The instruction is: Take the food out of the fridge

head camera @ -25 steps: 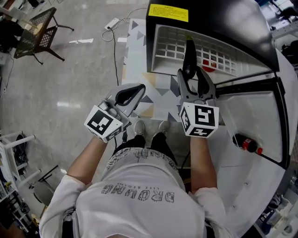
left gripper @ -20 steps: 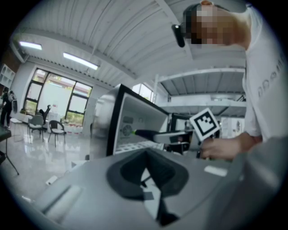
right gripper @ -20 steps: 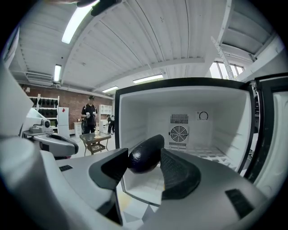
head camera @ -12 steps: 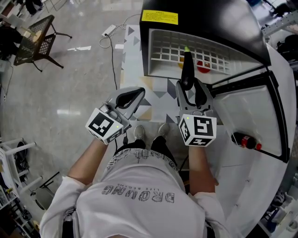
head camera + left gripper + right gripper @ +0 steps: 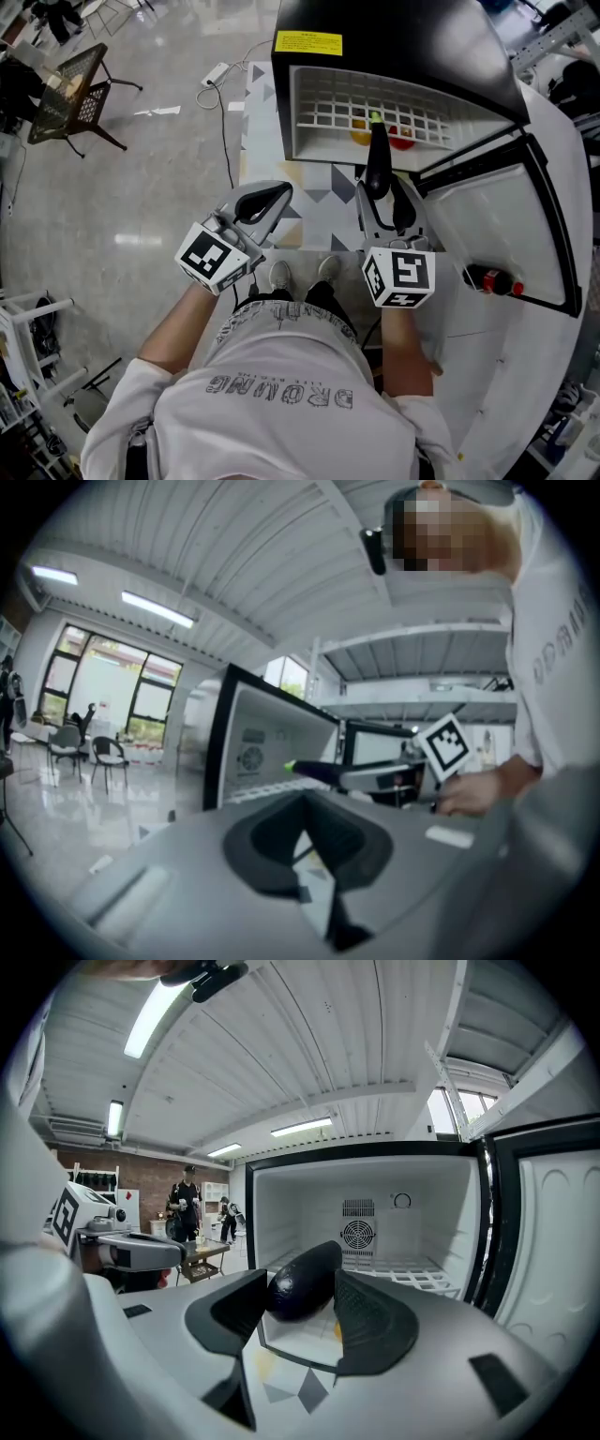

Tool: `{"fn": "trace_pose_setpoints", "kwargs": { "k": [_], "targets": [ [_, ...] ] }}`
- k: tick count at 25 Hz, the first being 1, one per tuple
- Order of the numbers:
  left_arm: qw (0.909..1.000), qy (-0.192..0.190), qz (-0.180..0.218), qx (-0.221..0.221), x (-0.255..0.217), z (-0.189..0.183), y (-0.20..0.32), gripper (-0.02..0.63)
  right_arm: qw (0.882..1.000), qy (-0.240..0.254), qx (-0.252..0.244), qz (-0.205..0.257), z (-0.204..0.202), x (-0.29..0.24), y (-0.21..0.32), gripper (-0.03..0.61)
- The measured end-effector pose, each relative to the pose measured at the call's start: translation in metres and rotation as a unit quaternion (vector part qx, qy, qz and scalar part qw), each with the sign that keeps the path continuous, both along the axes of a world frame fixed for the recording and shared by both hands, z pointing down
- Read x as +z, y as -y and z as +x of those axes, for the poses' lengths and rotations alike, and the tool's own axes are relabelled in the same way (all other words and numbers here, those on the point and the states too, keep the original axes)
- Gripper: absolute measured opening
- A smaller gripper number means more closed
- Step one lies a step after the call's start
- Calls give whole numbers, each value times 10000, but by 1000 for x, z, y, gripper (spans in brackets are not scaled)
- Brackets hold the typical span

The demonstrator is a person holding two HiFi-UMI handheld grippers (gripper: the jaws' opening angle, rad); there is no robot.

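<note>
Fridge mouth: at our 12 o'clock the fridge (image 5: 394, 37) stands open, free room above its wire shelf (image 5: 328, 117).
Right flank: the door (image 5: 497, 211) bars us from 1 to 3 o'clock.
Left flank: bare floor (image 5: 141, 187) from 9 to 11 o'clock; a cable (image 5: 225, 131) trails there.

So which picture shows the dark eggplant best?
The right gripper view: the eggplant sits close up, clamped in the jaws. The head view shows it from above; the left gripper view shows it small.
</note>
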State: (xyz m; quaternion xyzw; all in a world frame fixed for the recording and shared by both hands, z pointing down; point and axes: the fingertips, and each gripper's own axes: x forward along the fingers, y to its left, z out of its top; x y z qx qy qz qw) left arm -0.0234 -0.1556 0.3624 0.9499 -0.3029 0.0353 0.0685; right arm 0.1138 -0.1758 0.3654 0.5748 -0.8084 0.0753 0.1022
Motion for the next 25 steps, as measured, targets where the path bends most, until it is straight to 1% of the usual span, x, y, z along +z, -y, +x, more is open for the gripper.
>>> {"fn": "trace_pose_setpoints", "kwargs": {
  "k": [14, 25],
  "targets": [
    [10000, -26, 46, 15, -2, 0, -9, 8, 9998, 67, 114, -121, 10, 8, -34, 222],
    [10000, -2, 39, 40, -1, -3, -12, 8, 9997, 85, 134, -183, 7, 12, -46, 222]
  ]
}}
